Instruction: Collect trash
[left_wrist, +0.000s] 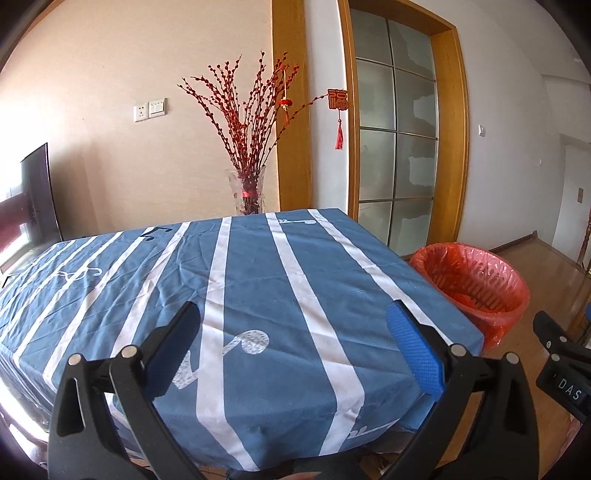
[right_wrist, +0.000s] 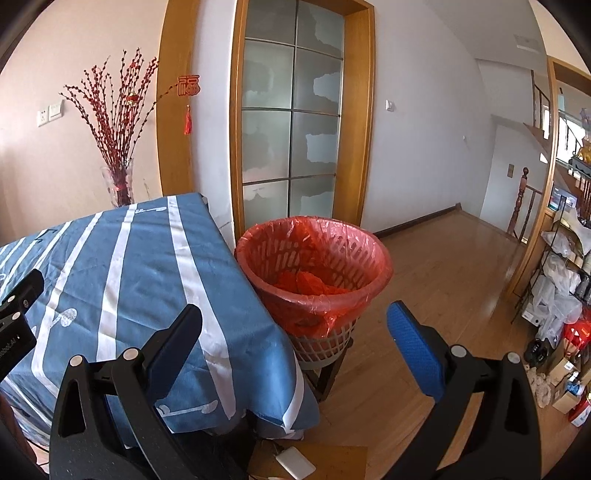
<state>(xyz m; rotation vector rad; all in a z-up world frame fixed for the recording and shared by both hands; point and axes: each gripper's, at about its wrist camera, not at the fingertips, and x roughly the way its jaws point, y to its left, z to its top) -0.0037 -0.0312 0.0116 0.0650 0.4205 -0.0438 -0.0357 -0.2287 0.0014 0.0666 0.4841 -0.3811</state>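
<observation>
- Two grippers, both empty and spread wide: the left gripper (left_wrist: 293, 332) hangs over the near part of the table (left_wrist: 258, 266), and the right gripper (right_wrist: 295, 328) hangs past the table's right edge, facing the bin (right_wrist: 314, 258).
- No trash shows anywhere on the blue striped tablecloth (left_wrist: 314, 258); in both views it looks bare, so the thing to collect is not in sight there.
- The only loose items are crumpled red pieces (right_wrist: 306, 282) already lying at the bottom of the bin, which stands on the floor just beside the table's right edge.
- Those pieces look like thin film or wrappers. I judge them light, soft and easily crushed, not fragile; a pinch on a raised fold would serve better than a pinch on a flat part, which could slip between the pads.
- The bin is a pale lattice basket lined with a red plastic bag (right_wrist: 373, 258), the bag's mouth folded out over the rim. It is mostly empty, with plenty of room.
- The bag is thin and slack; a finger catching its lip could drag it off the rim.
- A glass vase of red twigs (left_wrist: 247, 192) stands beyond the table's far edge, fragile and well apart from both grippers.
</observation>
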